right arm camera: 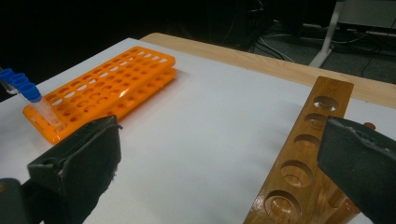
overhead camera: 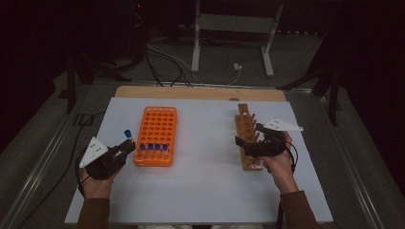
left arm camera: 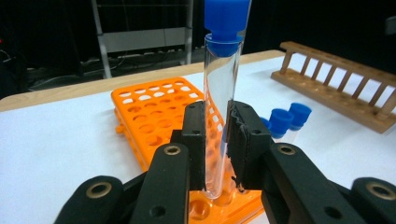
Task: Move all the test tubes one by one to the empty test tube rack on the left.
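Tube coming down to the orange rack (overhead camera: pixel 155 136)

We hold the right gripper (overhead camera: pixel 249 143) wide open, empty, beside the wooden rack (overhead camera: pixel 247 136); our left gripper (left arm camera: pixel 218 140) is clamped on the blue-capped tube (left arm camera: pixel 219 100), upright over the rack's near-left corner. Keep it vertical, centre it on a free hole, then lower slowly.

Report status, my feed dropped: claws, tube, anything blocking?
Left claw shut on blue-capped test tube, upright beside orange rack. Right claw open by wooden rack. Nothing blocking.
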The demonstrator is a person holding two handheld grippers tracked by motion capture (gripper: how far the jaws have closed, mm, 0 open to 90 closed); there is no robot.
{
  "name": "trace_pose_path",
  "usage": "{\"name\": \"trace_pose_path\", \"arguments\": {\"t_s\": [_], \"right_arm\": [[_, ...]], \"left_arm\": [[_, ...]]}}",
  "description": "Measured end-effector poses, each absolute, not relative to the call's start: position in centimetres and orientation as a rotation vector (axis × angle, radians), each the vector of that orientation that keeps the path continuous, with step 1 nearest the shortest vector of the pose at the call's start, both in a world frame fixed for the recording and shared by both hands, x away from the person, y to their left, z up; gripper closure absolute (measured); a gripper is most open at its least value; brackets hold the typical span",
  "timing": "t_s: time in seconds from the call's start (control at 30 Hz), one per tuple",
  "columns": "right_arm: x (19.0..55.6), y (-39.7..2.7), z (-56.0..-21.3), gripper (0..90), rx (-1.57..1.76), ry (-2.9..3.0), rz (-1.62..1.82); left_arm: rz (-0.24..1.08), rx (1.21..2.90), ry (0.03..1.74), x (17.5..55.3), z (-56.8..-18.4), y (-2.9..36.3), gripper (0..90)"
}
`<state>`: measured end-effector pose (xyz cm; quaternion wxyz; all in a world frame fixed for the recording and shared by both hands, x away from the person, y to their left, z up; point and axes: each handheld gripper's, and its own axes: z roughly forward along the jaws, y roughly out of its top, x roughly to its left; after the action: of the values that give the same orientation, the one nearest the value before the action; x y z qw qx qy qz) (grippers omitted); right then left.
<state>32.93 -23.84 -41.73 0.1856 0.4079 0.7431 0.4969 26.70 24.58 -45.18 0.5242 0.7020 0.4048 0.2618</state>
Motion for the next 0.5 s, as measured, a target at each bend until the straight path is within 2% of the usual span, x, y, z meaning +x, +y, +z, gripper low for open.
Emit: {"name": "trace_pose_path", "arguments": {"t_s": [0.5], "right_arm": [[32.7,-24.3,-42.0,0.0,1.158,2.087,1.391]], "left_arm": [[0.644,1.727,0.996,27.1,-46.7,24.1,77.9]]}}
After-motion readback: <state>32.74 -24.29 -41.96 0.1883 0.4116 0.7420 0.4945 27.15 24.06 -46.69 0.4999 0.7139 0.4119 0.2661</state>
